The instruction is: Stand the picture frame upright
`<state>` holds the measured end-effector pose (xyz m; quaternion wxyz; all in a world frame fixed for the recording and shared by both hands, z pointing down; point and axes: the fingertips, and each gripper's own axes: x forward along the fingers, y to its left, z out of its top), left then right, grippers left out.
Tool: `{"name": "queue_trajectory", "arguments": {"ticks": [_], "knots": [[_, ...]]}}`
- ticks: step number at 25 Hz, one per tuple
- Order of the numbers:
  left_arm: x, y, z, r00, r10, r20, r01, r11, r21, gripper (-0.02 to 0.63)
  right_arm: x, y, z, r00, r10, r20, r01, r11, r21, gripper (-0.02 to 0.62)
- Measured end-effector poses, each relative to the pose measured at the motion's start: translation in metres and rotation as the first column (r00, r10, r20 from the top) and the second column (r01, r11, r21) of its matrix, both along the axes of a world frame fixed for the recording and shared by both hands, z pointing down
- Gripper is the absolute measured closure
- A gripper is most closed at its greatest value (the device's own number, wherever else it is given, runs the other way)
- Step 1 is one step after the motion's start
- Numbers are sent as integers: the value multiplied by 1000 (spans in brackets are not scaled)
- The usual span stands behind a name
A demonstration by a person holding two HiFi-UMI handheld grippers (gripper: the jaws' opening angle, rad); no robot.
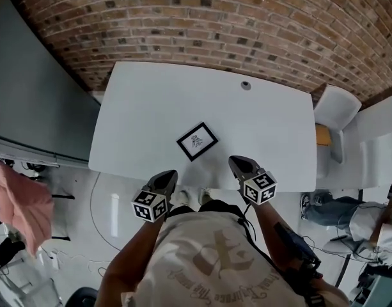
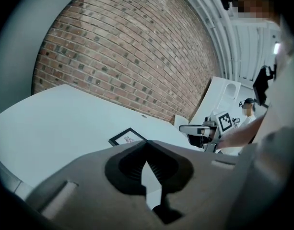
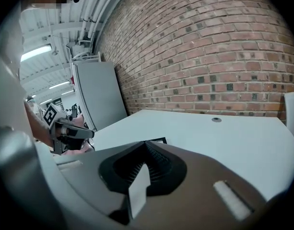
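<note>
A small black picture frame [image 1: 197,141] with a white print lies flat on the white table [image 1: 151,107], near its front edge. It also shows in the left gripper view as a dark-edged frame [image 2: 127,136], and its corner [image 3: 158,140] peeks over the right gripper's body. My left gripper [image 1: 171,174] hangs at the table's near edge, left of the frame, jaws shut and empty. My right gripper [image 1: 237,161] hovers at the edge to the frame's right, also shut with nothing in it. Neither touches the frame.
A brick wall [image 1: 202,24] runs behind the table. A round cable hole [image 1: 246,86] sits at the table's far right. A white chair [image 1: 333,110] stands at the right end, a grey cabinet [image 1: 29,94] at the left. Another person [image 1: 349,213] sits on the floor to the right.
</note>
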<state>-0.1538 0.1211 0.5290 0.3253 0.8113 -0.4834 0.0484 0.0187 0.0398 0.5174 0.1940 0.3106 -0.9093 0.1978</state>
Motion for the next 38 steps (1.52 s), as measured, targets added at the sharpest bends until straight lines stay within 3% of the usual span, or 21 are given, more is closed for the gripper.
{"name": "queue_trajectory", "arguments": {"ticks": [9, 20, 35, 38], "knots": [[-8, -19, 19, 990, -128, 50, 132, 987, -86, 603, -10, -39, 19, 993, -114, -32, 112, 993, -42, 588], [3, -49, 42, 981, -190, 44, 195, 964, -181, 603, -23, -82, 56, 967, -239, -86, 227, 966, -124, 588], [11, -86, 89, 946, -322, -26, 294, 891, -346, 601, -50, -126, 98, 920, -360, -159, 318, 918, -238, 588], [14, -89, 97, 942, -333, -41, 293, 876, -384, 540, -56, -126, 107, 911, -385, -147, 333, 898, -287, 580]]}}
